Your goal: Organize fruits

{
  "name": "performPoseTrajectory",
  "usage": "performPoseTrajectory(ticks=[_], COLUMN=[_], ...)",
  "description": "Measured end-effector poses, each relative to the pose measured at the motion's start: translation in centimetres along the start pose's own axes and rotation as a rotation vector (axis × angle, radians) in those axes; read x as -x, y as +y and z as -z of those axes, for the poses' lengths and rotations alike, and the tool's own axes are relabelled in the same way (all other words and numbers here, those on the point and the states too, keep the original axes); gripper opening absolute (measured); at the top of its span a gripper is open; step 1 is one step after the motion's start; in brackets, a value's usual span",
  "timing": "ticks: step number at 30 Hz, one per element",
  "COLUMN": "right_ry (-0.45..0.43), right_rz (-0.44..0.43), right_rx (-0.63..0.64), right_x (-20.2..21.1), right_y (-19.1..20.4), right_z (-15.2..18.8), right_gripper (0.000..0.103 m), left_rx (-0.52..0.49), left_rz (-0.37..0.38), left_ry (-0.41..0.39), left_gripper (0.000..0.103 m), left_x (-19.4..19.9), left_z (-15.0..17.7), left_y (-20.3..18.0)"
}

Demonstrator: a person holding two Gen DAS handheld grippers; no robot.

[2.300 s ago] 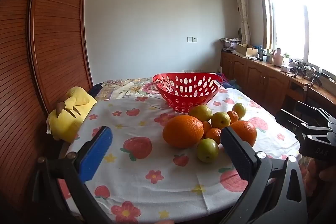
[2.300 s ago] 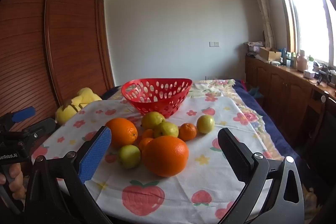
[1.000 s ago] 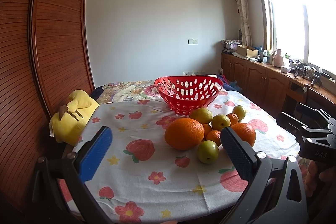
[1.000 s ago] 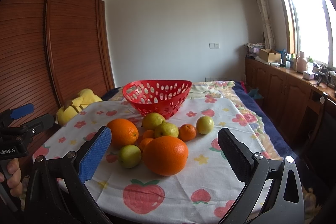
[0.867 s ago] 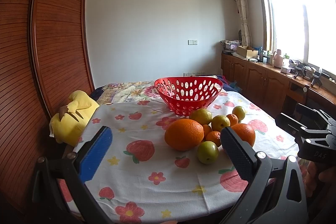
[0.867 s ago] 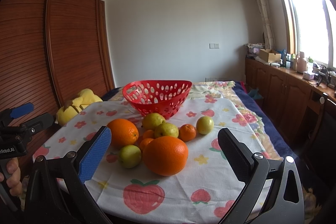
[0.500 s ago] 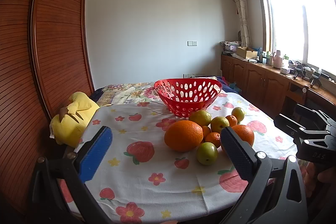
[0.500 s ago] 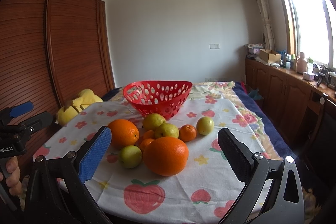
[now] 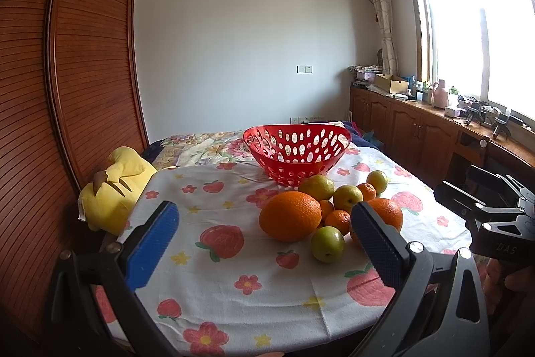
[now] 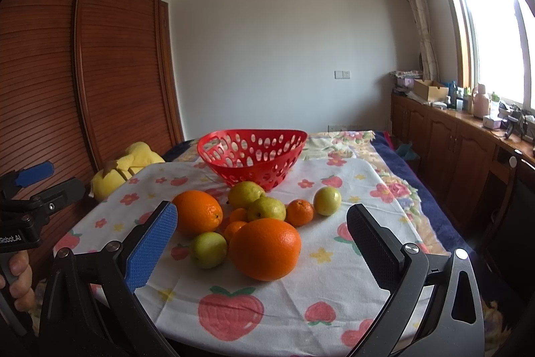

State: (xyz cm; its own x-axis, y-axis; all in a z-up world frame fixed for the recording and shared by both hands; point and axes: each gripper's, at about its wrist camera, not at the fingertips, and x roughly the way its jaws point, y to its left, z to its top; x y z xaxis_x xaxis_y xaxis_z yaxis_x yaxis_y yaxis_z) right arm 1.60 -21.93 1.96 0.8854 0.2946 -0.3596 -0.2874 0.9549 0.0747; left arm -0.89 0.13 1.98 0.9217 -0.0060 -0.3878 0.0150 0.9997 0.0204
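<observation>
A red perforated basket (image 9: 297,153) (image 10: 252,153) stands empty at the far side of the table. In front of it lies a cluster of fruit: two large oranges (image 9: 290,215) (image 10: 264,248), several green-yellow fruits (image 9: 327,243) (image 10: 208,249) and small tangerines (image 10: 300,212). My left gripper (image 9: 264,235) is open and empty, held above the table's near edge, short of the fruit. My right gripper (image 10: 260,236) is open and empty, with the nearest large orange seen between its fingers. Each gripper shows at the edge of the other's view.
The table wears a white cloth (image 9: 234,286) printed with strawberries and flowers. A yellow plush toy (image 9: 113,186) lies at the table's left edge beside a wooden wardrobe (image 9: 67,96). A wooden counter (image 9: 434,129) with clutter runs under the window on the right.
Both grippers have stayed open and almost still. The left view has shifted slightly, with the fruit and basket sitting a little lower and nearer.
</observation>
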Motion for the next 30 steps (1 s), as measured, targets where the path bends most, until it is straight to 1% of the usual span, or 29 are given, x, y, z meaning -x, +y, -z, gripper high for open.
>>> performPoseTrajectory(ticks=[6,7,9,14,16,20,30], right_ry=[0.0,0.0,0.002,0.014,0.019,0.032,0.082], right_rz=[0.001,0.001,0.004,0.004,0.001,0.0,-0.008], right_rx=[0.0,0.0,-0.003,-0.006,-0.007,-0.012,-0.007], right_x=[-0.2,0.0,-0.1,-0.2,-0.3,-0.6,-3.1], right_y=[-0.4,-0.1,-0.1,0.2,-0.2,-0.6,-1.6], right_z=[0.7,0.1,0.1,0.1,1.0,1.4,2.9], right_gripper=[0.103,0.103,0.103,0.103,0.103,0.103,0.103], left_rx=[-0.002,-0.002,-0.002,0.002,0.003,0.007,0.01], left_rz=[0.006,0.009,0.014,0.015,0.016,0.023,0.052], left_ry=[0.003,0.003,0.008,0.032,0.042,0.065,0.129], left_gripper=[0.103,0.103,0.103,0.103,0.103,0.103,0.103], left_x=[0.0,0.0,-0.2,-1.0,-1.4,-2.2,-4.5], left_z=[0.0,0.1,0.4,1.1,1.4,2.0,3.9], left_y=[-0.1,-0.2,-0.2,-0.1,0.0,0.1,-0.2])
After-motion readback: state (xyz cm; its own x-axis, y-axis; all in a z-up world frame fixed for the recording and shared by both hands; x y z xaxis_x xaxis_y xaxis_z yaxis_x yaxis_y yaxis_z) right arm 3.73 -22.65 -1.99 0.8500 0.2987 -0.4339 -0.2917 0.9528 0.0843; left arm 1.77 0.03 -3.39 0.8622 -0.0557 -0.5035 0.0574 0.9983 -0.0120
